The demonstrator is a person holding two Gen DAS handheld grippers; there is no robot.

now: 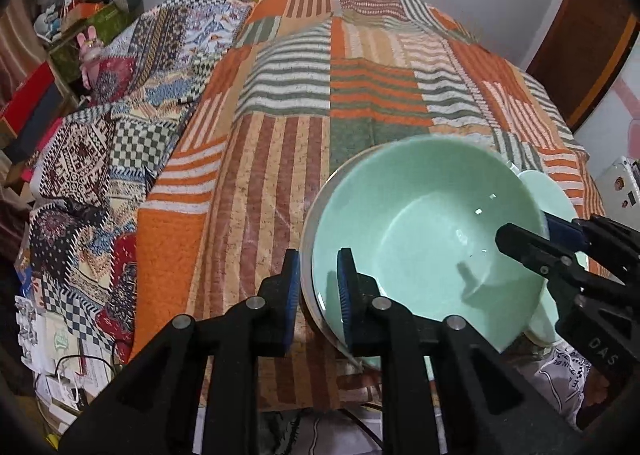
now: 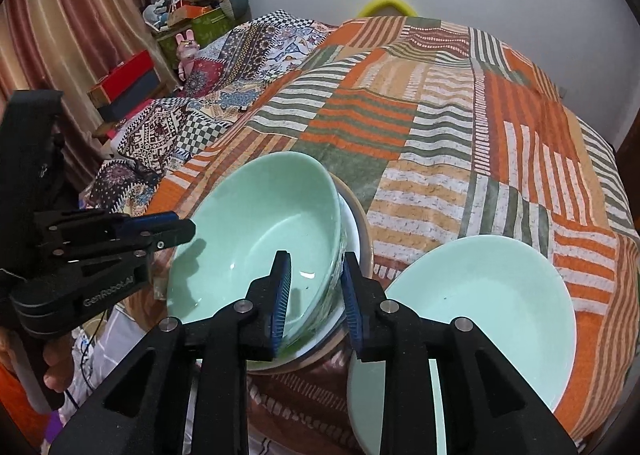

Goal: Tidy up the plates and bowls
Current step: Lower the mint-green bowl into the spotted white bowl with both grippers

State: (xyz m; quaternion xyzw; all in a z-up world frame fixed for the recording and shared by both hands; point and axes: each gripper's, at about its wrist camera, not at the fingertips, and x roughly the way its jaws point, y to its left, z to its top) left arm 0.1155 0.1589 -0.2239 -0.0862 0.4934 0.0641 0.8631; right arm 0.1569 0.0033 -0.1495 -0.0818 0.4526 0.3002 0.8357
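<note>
A mint-green bowl [image 1: 424, 231] [image 2: 256, 235] sits tilted in a white plate [image 2: 352, 231] on a beige plate [image 2: 366, 243] on the bed. My left gripper [image 1: 318, 287] straddles the bowl's left rim with its jaws apart; it also shows in the right wrist view [image 2: 176, 229]. My right gripper [image 2: 314, 295] straddles the bowl's right rim, jaws apart, not pressing; it also shows in the left wrist view [image 1: 532, 233]. A second mint-green bowl [image 2: 484, 303] [image 1: 548, 191] stands to the right.
The striped orange patchwork bedspread [image 1: 320, 95] [image 2: 440, 115] covers the bed. A folded patterned quilt [image 1: 112, 127] lies at the left. Boxes and toys [image 2: 180, 15] stand by the curtain [image 2: 60, 35]. Papers and cables [image 1: 64, 367] lie below the bed's near edge.
</note>
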